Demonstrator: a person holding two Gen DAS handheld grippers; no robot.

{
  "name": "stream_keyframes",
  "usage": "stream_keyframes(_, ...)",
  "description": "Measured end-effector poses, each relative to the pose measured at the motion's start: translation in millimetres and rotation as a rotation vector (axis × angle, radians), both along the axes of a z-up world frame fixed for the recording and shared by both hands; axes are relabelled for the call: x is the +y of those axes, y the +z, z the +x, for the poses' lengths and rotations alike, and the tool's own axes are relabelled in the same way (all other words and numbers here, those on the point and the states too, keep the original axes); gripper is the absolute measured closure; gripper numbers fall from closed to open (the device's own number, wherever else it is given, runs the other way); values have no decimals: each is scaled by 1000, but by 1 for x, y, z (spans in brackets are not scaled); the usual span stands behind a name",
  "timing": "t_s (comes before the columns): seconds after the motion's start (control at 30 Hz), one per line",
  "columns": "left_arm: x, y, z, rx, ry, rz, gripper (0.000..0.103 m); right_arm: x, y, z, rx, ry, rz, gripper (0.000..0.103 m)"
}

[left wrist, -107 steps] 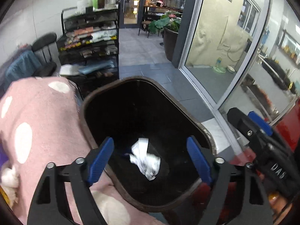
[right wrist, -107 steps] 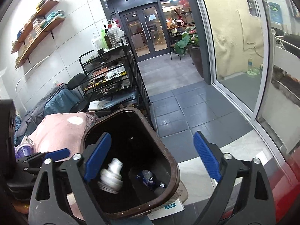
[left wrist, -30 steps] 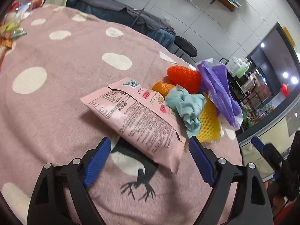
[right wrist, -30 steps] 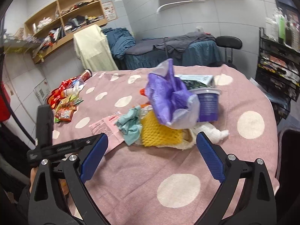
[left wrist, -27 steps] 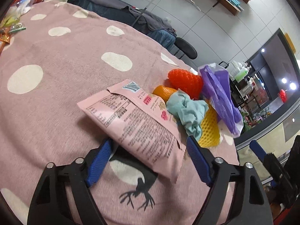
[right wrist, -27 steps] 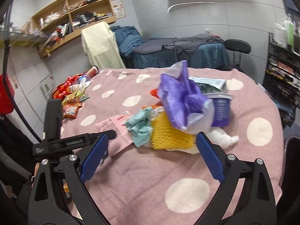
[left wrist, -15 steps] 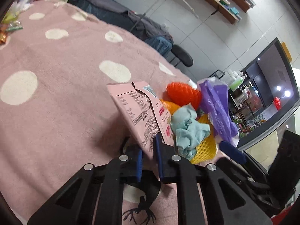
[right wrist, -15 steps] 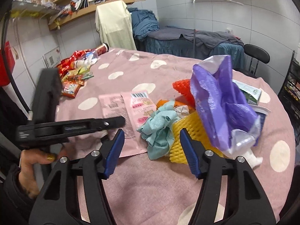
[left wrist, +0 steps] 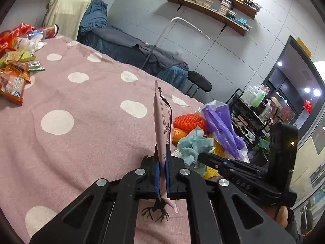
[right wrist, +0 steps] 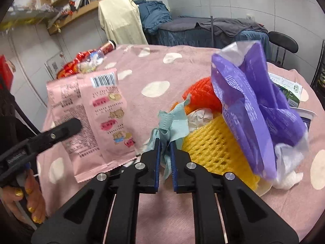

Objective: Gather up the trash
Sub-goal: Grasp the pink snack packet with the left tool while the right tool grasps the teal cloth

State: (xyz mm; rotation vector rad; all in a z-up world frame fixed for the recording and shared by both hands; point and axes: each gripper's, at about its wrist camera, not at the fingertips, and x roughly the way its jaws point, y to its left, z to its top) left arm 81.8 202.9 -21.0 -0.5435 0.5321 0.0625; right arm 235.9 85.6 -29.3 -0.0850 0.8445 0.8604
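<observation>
Your left gripper (left wrist: 162,171) is clamped tight on the pink snack wrapper (left wrist: 162,122), which stands nearly edge-on and upright between the blue pads (left wrist: 156,174), its lower corner hanging just above the pink polka-dot cloth (left wrist: 81,126). From your right side that same wrapper (right wrist: 91,120) shows its printed back and barcode, lifted off the table and tilted. Your right gripper (right wrist: 165,154) has its jaws pinched narrow on the crumpled teal mask (right wrist: 172,122), which sits at the near edge of the trash heap. Just beside the mask lies the yellow foam net (right wrist: 213,148), with a scrap of white paper (right wrist: 200,117) touching its top. Behind those rests the orange foam net (right wrist: 200,95), and a purple plastic bag (right wrist: 254,101) slumps over the right of the heap. A purple cup (right wrist: 306,120) and a green printed pack (right wrist: 288,91) peek out behind the bag. Well apart, at the far left of the table, a pile of snack packets (left wrist: 14,69) lies against a red can (left wrist: 50,29). Beyond the table stand a black chair (left wrist: 200,81) and wall shelves (left wrist: 213,6)
</observation>
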Motion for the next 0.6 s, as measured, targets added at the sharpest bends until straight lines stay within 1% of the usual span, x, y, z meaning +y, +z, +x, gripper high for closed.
stream_keyframes(0.23,-13,14,-14,-42,-8,20,99,-32,26,-29,-32,-13,96,93)
stream_keyframes(0.33,-23,24,-18,-64,-19,52,99,-46,36,-43,-81,-38,108,93)
stream_keyframes(0.47,-44,34,-19,-89,-53,95,99,-67,45,-54,-113,-82,130,93)
stream_keyframes(0.6,-64,39,-17,-109,-105,104,99,-94,51,-65,-164,-159,110,93)
